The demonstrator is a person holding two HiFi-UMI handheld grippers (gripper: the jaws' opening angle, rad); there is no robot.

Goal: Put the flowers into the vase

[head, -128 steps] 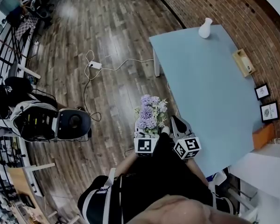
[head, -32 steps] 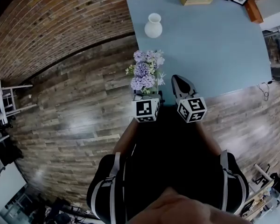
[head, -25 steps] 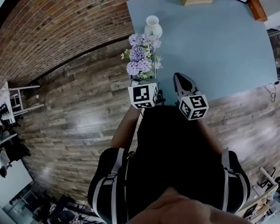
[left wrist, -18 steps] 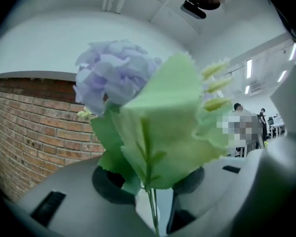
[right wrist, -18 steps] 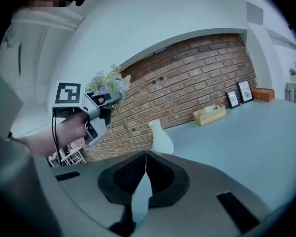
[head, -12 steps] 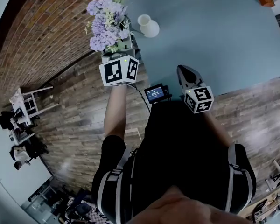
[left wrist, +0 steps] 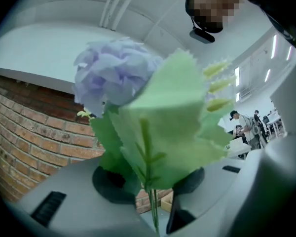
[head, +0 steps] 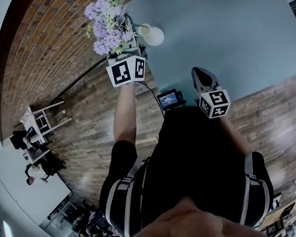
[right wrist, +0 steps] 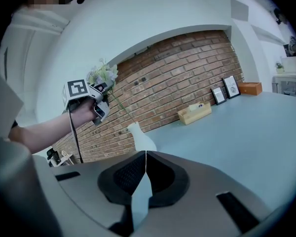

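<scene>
A person standing at a pale blue bench (head: 237, 28) is holding a bunch of purple flowers (head: 107, 23) up beside a brick wall (head: 44, 53), with a white vase (head: 153, 35) waiting just below. The left gripper (head: 124, 52) is clamping the bunch right under its blooms. Its fingers (left wrist: 106, 184) are drawn narrow on the green stems, and petals and a broad leaf are filling the left gripper view. Gripping that high seems deliberate, since it is leaving the long stems (right wrist: 121, 107) free to go into the vase first.

The bunch is being held above and to one side of the vase, apparently so the stems slant down toward its narrow mouth. In the right gripper view their ends are reaching the vase's neck, though whether they are already inside it is impossible to tell. The vase (right wrist: 140, 138) is standing upright near the bench's wall-side corner, well apart from a wooden box (right wrist: 195, 111) and two picture frames (right wrist: 226, 89) farther along.

The right gripper (head: 203, 78) is hanging low near the bench's front edge and pointing toward the vase. Its fingers (right wrist: 123, 174) are pressed together on nothing, so it looks to be in reserve, ready to steady the vase. That may be needed, because a stem pushing sideways on the rim could tip it.
</scene>
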